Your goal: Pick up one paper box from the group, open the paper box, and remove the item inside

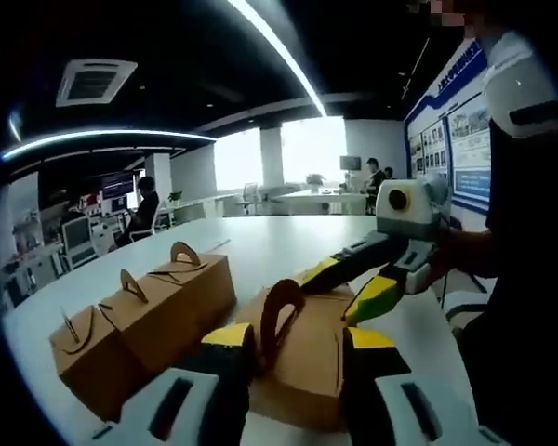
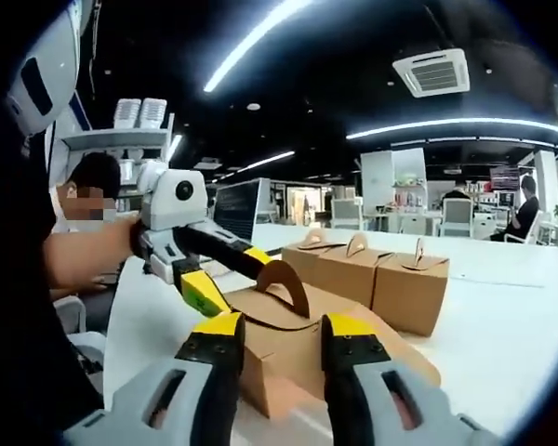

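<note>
1. While I look along the left gripper (image 1: 293, 358), I see its yellow-tipped jaws spread, one on each side of the near paper box (image 1: 307, 358), whose arched handle (image 1: 279, 321) stands up between them; I cannot tell whether they touch the cardboard.
2. From that view the right gripper (image 1: 358, 283) reaches in from the right, jaws parted over the box's far edge, a person's hand behind it.
3. Looking along the right gripper (image 2: 277, 344), I find its jaws apart too, at the near side of the same box (image 2: 288, 358) on the white table (image 2: 511, 325).
4. There the left gripper (image 2: 228, 274) comes in from the left, one jaw beside the handle (image 2: 284, 279).
5. Three more closed boxes (image 2: 372, 274) stand in a row just behind; the left gripper view puts that row (image 1: 139, 325) left of the near box.
6. Seated people and desks show far across the room.
</note>
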